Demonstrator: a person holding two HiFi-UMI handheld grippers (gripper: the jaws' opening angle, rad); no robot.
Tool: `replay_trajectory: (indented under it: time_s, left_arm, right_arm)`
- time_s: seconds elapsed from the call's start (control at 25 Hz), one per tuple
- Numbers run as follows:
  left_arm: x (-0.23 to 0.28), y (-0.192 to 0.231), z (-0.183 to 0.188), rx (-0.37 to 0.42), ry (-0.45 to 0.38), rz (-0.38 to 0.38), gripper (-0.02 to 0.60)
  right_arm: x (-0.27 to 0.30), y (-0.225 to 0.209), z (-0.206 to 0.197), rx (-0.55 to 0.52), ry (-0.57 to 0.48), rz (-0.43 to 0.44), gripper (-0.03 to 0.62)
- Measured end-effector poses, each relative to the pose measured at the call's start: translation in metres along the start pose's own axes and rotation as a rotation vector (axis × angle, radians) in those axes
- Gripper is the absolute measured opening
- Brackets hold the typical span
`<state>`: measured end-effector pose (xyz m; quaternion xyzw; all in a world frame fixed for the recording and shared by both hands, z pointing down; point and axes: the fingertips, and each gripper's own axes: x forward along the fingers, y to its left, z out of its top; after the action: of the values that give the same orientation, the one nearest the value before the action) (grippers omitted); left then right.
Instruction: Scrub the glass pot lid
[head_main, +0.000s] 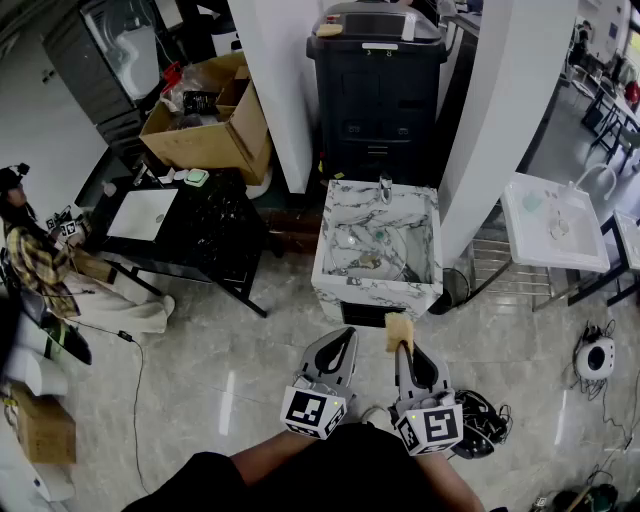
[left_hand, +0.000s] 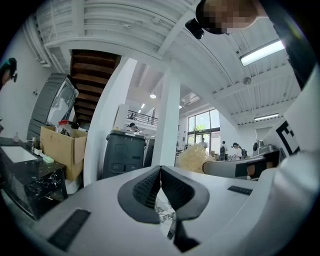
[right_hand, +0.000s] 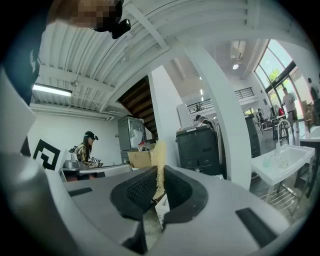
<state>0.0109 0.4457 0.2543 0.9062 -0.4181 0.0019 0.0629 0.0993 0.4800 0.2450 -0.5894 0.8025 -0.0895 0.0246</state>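
A marble sink (head_main: 330, 230) stands on the floor ahead of me in the head view. In its basin lie a round clear shape that looks like the glass pot lid (head_main: 349, 239) and some small items. Both grippers are held low, short of the sink's front edge. My left gripper (head_main: 347, 335) is shut with nothing in it, its pads (left_hand: 150, 187) pressed together. My right gripper (head_main: 402, 347) is shut on a yellow fibrous scrubber (head_main: 399, 329), which sticks up past the jaws (right_hand: 159, 157). The scrubber (left_hand: 193, 158) also shows in the left gripper view.
A black bin (head_main: 378, 80) stands behind the sink between two white pillars (head_main: 290, 80). To the left are a cardboard box (head_main: 205, 125), a black counter (head_main: 210, 225) and a seated person (head_main: 40, 265). A white basin (head_main: 552, 225) is at the right, and cables (head_main: 480, 415) lie on the floor.
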Motion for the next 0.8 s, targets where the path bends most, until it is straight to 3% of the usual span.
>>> replay_trajectory:
  time_s: [0.36, 0.6, 0.8]
  left_arm:
    - [-0.006, -0.022, -0.007, 0.01, -0.031, 0.047, 0.015]
    - [-0.015, -0.031, -0.025, 0.034, 0.018, 0.112, 0.016]
    - [-0.005, -0.035, -0.033, 0.045, 0.049, 0.105, 0.015]
  right_arm:
    - [-0.032, -0.031, -0.024, 0.056, 0.047, 0.01, 0.055]
    - [-0.048, -0.044, -0.033, 0.071, 0.031, 0.041, 0.055]
    - [-0.045, -0.059, -0.027, 0.091, 0.007, 0.026, 0.055]
